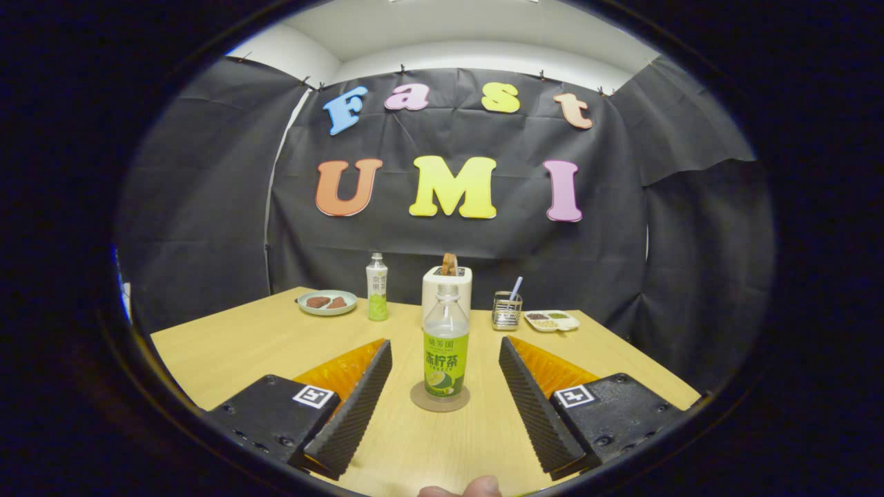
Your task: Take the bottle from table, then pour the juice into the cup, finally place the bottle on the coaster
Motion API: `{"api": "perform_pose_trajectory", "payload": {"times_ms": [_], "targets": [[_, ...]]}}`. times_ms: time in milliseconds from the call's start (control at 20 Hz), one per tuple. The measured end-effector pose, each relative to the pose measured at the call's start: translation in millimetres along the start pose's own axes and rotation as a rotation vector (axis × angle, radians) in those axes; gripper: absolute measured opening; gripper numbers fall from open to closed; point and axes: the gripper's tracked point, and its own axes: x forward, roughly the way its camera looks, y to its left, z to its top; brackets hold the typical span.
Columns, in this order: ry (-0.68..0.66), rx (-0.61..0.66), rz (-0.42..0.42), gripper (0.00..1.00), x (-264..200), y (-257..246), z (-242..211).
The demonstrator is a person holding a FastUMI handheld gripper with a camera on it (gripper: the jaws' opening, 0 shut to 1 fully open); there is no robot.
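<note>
A clear bottle point(445, 359) with a green label and no cap stands upright on a round brown coaster point(423, 403) on the wooden table point(242, 345). It looks nearly empty. My gripper point(445, 344) is open, and its fingers stand wide on either side of the bottle with a clear gap on both sides. Neither finger touches the bottle.
Behind the bottle is a white toaster point(436, 286) with bread in it. To its left are a second green-labelled bottle point(376, 286) and a plate point(327, 302) with brown pieces. To its right are a wire holder point(506, 310) and a small white divided dish point(551, 320). A person's fingertip point(476, 486) shows below the fingers.
</note>
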Motion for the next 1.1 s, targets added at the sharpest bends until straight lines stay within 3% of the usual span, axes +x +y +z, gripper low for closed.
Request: {"api": "perform_pose_trajectory", "payload": {"times_ms": [600, 1100], "targets": [[-0.070, -0.045, 0.000, 1.00, -88.2, 51.5, 9.7], [-0.124, -0.059, 0.044, 1.00, -128.9, 98.3, 11.6]]}}
